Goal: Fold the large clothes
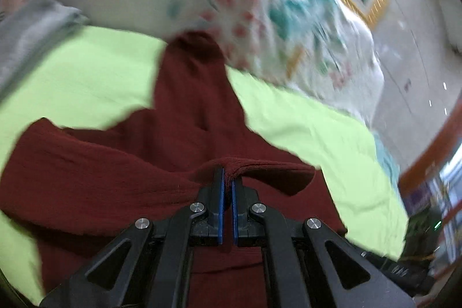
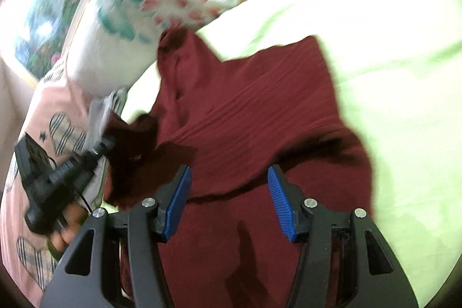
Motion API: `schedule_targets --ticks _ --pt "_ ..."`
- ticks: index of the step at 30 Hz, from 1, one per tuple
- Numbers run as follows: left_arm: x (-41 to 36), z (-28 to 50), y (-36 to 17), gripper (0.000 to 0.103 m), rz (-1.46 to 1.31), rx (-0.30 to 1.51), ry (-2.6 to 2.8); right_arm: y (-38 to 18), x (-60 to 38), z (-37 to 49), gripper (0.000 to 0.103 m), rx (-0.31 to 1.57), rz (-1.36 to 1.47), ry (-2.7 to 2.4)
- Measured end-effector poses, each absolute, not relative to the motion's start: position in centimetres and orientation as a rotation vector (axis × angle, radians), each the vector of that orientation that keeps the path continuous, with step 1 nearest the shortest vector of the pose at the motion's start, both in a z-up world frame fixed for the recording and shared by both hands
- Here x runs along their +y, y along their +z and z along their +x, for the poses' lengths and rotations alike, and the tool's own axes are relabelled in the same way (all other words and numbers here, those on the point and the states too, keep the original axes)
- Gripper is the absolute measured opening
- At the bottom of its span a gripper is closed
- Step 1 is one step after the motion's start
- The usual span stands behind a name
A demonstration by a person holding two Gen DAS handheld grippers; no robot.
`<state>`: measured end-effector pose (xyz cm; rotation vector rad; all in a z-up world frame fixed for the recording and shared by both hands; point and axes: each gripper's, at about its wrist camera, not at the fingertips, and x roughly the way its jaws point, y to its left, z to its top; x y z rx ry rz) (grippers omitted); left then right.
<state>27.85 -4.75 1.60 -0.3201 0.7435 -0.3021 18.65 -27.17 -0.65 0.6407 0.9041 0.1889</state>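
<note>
The left gripper (image 1: 227,178) pinches a raised fold of the dark red garment (image 1: 179,134), its blue pads pressed together on the cloth. The right gripper (image 2: 228,186) is spread wide above the same garment and grips nothing. The garment lies on a light green sheet (image 1: 86,71) on the bed, its far end touching a floral pillow (image 1: 260,7).

Home bedroom, lime-green bedsheet (image 1: 303,120), floral pillow (image 1: 231,5), heart-print pink bedding (image 2: 43,111)
</note>
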Motion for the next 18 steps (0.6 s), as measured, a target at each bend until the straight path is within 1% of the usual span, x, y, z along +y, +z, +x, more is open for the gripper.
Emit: schedule_targets --ticks 4,8,9,10,11,12,13,16,18 --pt "-10.4 29.2 -2.5 0.003 -0.229 0.843 -0.344 -0.9 -29.1 18.4 0.056 0.895 0.678 0.146" --pt "-11.7 29.0 -4.9 0.006 -0.184 0.917 -0.36 -0.9 -29.4 18.6 0.056 0.898 0.683 0.149" --pt "-11.4 28.8 -4.9 0.012 -0.186 0.922 -0.366 -0.9 -29.3 18.7 0.056 0.898 0.679 0.155" --pt "-11.0 28.4 -4.8 0.025 -0.189 0.926 -0.377 -0.9 -29.2 18.9 0.056 0.901 0.675 0.163" --pt "-10.5 27.9 -4.6 0.033 -0.189 0.928 -0.386 -0.9 -28.9 19.1 0.056 0.906 0.671 0.169" --pt "-9.8 27.0 -4.3 0.052 -0.178 0.921 -0.384 -1.0 -28.7 19.3 0.056 0.913 0.669 0.179" --pt "-9.0 26.0 -3.9 0.061 -0.17 0.908 -0.374 -1.0 -28.2 19.7 0.056 0.924 0.667 0.195" --pt "-5.1 23.2 -2.8 0.061 -0.148 0.869 -0.308 -1.4 -26.9 20.6 0.056 0.954 0.658 0.242" --pt "-1.7 21.7 -2.8 0.061 -0.143 0.858 -0.203 -1.7 -26.1 21.6 0.061 0.973 0.658 0.264"
